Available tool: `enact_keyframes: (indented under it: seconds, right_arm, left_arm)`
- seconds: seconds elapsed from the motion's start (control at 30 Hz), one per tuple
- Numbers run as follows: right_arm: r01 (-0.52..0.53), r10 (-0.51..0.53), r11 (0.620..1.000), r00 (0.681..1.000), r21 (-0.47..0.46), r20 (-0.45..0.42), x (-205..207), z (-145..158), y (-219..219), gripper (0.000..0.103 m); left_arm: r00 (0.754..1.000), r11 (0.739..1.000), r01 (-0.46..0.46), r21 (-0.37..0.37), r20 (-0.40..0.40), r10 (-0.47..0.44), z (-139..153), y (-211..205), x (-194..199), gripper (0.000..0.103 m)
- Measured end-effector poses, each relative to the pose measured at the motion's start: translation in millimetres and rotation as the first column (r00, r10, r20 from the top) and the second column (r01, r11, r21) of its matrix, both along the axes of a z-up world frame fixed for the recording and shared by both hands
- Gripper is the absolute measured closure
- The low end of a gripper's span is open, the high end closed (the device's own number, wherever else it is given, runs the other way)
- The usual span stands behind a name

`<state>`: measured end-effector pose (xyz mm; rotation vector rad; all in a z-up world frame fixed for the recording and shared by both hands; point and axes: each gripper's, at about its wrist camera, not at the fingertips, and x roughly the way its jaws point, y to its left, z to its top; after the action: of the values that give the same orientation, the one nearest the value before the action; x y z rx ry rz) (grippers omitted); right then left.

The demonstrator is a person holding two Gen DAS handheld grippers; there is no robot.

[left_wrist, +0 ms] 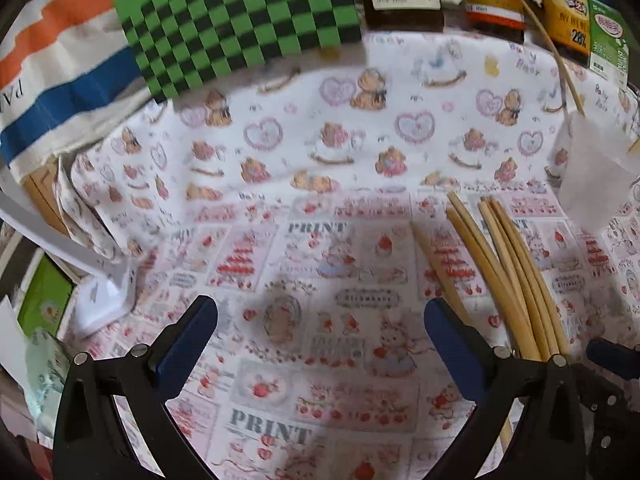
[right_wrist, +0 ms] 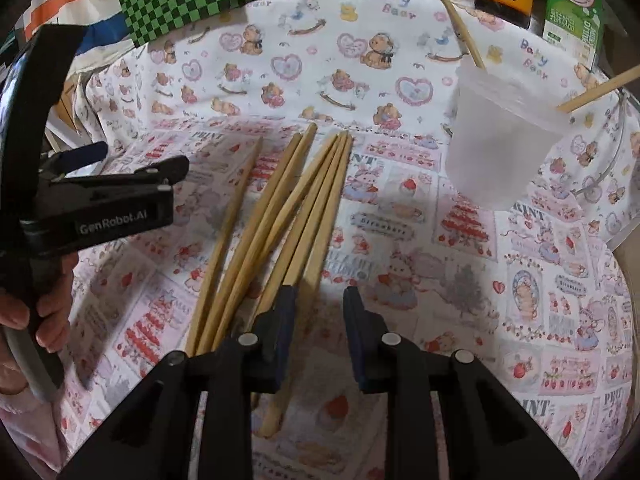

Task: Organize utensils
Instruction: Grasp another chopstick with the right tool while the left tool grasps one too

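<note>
Chopsticks (right_wrist: 280, 216), pale wooden ones, lie fanned on the printed cloth left of the frosted plastic cup (right_wrist: 500, 136), which already holds two. We hang the right gripper (right_wrist: 318, 332) over one, jaws narrowed but not pinching; the left gripper (left_wrist: 320, 336) gapes empty, ready to help.

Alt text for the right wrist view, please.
The right tool hovers, jaws narrowly apart, over loose pale wooden chopsticks lying on a pink printed cloth. A translucent plastic cup holding two chopsticks stands behind on the right; the left tool shows at the left edge.
</note>
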<state>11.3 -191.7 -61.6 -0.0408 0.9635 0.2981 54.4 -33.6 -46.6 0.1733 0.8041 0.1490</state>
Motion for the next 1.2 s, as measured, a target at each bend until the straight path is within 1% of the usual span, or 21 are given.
enact_keyframes:
  seconds: [0.07,0.1,0.13,0.2,0.3,0.37,0.4,0.47,0.63,0.77,0.9,0.93,0.97,1.0,1.03,1.1,1.13,1.2]
  right_arm:
    - [0.007,-0.005,0.998,0.999,0.058,-0.036,4.0,-1.6,-6.2,0.085]
    - [0.007,-0.003,0.997,0.999,0.081,-0.053,5.5,-2.4,-8.3,0.089]
    - [0.008,-0.003,0.996,0.998,0.093,-0.058,6.0,-2.3,-9.4,0.092]
    - [0.017,-0.013,0.996,0.999,0.087,-0.05,5.6,-1.3,-9.7,0.097]
    - [0.025,-0.019,0.995,0.998,0.101,-0.054,7.0,-1.7,-11.9,0.097]
    - [0.035,-0.029,0.993,0.998,0.113,-0.061,8.5,-1.8,-15.2,0.097]
    - [0.045,-0.039,0.993,0.998,0.107,-0.058,9.3,-1.5,-16.7,0.097]
    - [0.058,-0.055,0.995,0.998,0.081,-0.039,9.7,-0.2,-18.7,0.097]
    - [0.064,-0.062,0.997,0.997,0.044,-0.042,12.0,-1.9,-19.1,0.096]
    - [0.054,-0.055,0.998,0.998,-0.009,-0.019,9.2,-2.0,-13.4,0.096]
    - [0.066,-0.066,0.997,0.998,-0.026,0.0,8.8,-1.4,-13.9,0.096]
    - [0.076,-0.075,0.997,0.997,-0.017,0.015,8.6,0.6,-15.9,0.096]
    - [0.085,-0.084,0.996,0.996,-0.009,0.031,8.1,3.4,-18.2,0.096]
    - [0.095,-0.095,0.996,0.994,0.004,0.057,6.8,7.9,-21.3,0.096]
    - [0.105,-0.106,0.994,0.99,0.016,0.088,4.9,13.7,-24.7,0.096]
    - [0.126,-0.131,0.991,0.981,0.046,0.14,1.8,23.8,-30.7,0.097]
    - [0.135,-0.144,0.989,0.976,0.065,0.164,-0.1,29.0,-34.2,0.097]
    - [0.145,-0.16,0.986,0.965,0.084,0.206,-2.1,37.0,-38.0,0.097]
  left_arm:
    - [1.0,1.0,0.007,-0.018,-0.004,-0.007,-0.7,0.7,-0.5,0.0]
    - [1.0,1.0,0.007,-0.02,0.001,-0.007,0.2,0.7,-1.3,0.0]
    - [1.0,1.0,0.006,-0.019,0.007,-0.006,0.9,0.3,-2.2,0.0]
    - [1.0,1.0,0.015,-0.017,0.021,-0.014,2.8,-1.6,-4.4,0.0]
    - [0.999,0.999,0.03,-0.016,0.019,-0.03,3.6,-6.7,-6.4,0.0]
    - [0.999,0.999,0.038,0.012,0.023,-0.038,2.8,-12.5,-8.5,0.0]
    - [0.999,0.998,0.048,0.026,0.023,-0.049,2.2,-16.0,-9.1,0.0]
    - [0.998,0.998,0.064,0.023,0.012,-0.064,-0.1,-17.4,-8.0,0.0]
    - [0.996,0.996,0.08,-0.026,-0.025,-0.081,-5.4,-17.3,-5.7,0.0]
    - [0.993,0.992,0.096,-0.086,-0.056,-0.101,-7.8,-17.5,-4.6,0.0]
    - [0.99,0.987,0.114,-0.116,-0.071,-0.123,-8.8,-19.8,-4.9,0.002]
    - [0.989,0.985,0.122,-0.123,-0.072,-0.132,-8.7,-20.9,-5.4,0.004]
    - [0.987,0.982,0.132,-0.134,-0.074,-0.143,-8.2,-21.8,-6.0,0.011]
    - [0.985,0.979,0.141,-0.144,-0.076,-0.153,-7.9,-22.5,-6.7,0.02]
    - [0.983,0.976,0.15,-0.16,-0.079,-0.164,-7.4,-23.2,-7.8,0.025]
    - [0.978,0.964,0.172,-0.203,-0.082,-0.192,-6.2,-24.1,-10.1,0.045]
    - [0.975,0.959,0.184,-0.217,-0.085,-0.206,-6.1,-25.3,-11.0,0.049]
    - [0.97,0.951,0.199,-0.238,-0.09,-0.226,-6.1,-27.7,-13.2,0.063]
